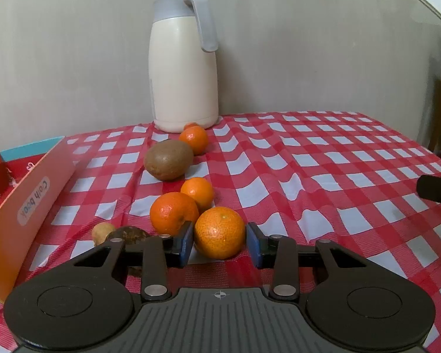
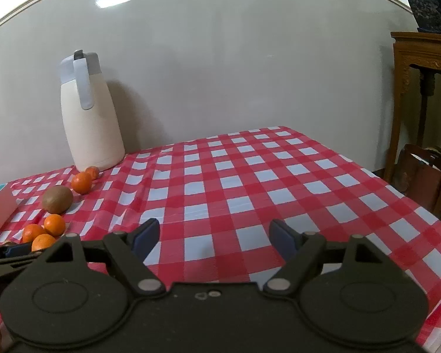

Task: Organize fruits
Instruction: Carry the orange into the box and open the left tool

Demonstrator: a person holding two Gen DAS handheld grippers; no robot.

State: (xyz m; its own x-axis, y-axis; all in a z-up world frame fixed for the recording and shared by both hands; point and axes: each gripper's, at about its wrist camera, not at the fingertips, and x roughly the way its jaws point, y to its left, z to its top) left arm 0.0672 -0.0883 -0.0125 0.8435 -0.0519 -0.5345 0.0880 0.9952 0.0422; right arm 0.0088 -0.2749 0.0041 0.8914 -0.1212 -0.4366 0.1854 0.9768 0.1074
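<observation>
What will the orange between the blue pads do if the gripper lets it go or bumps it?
The nearest orange is round and sits on the checked tablecloth, so it would probably roll. The cloth's wrinkles might stop it soon. Its skin looks shiny, so the left gripper could slip a little. Its blue pads are close on either side; whether they touch yet is hard to tell.

A table under a red-and-white checked cloth (image 2: 250, 176) carries a cream jug (image 1: 183, 70), 5 oranges (image 1: 220, 232), a kiwi (image 1: 169, 160) and an orange box (image 1: 29, 206).
</observation>
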